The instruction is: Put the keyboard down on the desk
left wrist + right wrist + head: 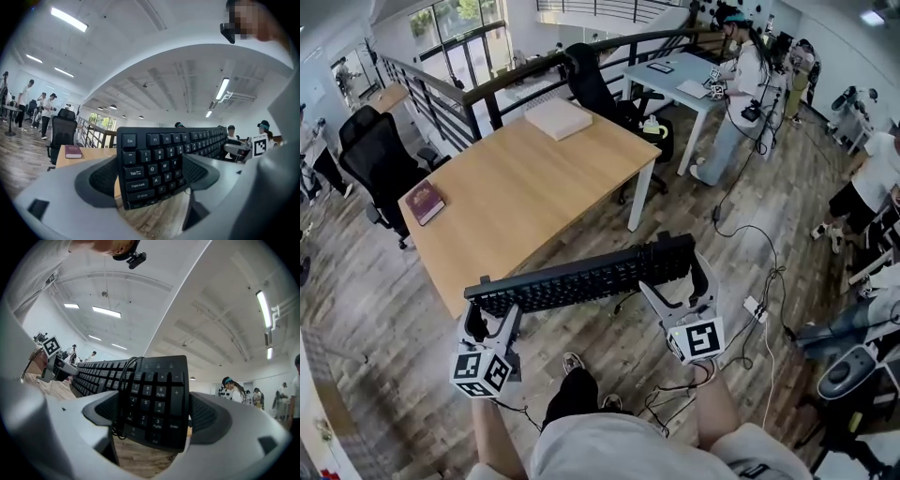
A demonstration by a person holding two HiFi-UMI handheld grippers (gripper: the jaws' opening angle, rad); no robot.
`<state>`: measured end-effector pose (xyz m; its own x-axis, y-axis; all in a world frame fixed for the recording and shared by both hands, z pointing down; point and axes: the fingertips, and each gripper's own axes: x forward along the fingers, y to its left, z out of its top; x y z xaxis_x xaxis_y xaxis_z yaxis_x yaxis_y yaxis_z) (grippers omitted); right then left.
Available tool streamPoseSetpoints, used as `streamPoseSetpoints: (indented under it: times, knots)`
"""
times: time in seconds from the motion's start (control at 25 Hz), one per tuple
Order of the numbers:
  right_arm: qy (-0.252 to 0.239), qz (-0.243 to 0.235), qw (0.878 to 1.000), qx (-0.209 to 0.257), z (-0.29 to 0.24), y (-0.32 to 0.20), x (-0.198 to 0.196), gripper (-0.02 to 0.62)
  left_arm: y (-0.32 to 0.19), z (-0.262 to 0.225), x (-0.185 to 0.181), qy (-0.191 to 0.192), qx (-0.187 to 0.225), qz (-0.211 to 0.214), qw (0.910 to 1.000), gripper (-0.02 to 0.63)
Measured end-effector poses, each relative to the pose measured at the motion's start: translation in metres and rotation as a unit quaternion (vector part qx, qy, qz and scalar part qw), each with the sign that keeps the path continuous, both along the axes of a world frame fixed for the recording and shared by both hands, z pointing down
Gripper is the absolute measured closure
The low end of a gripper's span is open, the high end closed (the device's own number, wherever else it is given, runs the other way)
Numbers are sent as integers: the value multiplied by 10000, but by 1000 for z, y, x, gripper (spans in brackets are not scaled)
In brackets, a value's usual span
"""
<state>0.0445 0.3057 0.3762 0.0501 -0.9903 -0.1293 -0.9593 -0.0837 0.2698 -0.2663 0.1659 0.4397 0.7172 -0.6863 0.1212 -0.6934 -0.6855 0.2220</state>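
1. The left gripper (492, 314) has its jaws pressed on the left end of the keyboard (581, 277). In the left gripper view the Esc, Tab and Caps Lock keys sit between the two pads.
2. The right gripper (680, 289) pinches the other end, at the number pad. A thin black cable (123, 380) hangs in a loop just beside its left jaw (it crosses the keys there).
3. The keyboard is black and long, with the keys facing up. It reaches from one claw to the other and is held in the air over the wooden floor (403, 319) — it does not touch the desk (525, 187).
4. The desk has a light wood top and lies beyond both claws. A dark red book (425, 202) lies on it beyond the left claw, and a white flat block (558, 117) lies well farther, near the far edge.
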Motion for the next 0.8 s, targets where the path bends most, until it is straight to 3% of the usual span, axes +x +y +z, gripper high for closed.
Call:
streamPoseSetpoints:
  times: [0.44,0.8]
  knots:
    - [149,83,9999,21,-23,-130,27,140,-134,-15,31,191,-40,140,9997,179]
    - [110,36,9999,-18,-25,-188,27,140,-189,-18,29,176,-63,110,9998,179]
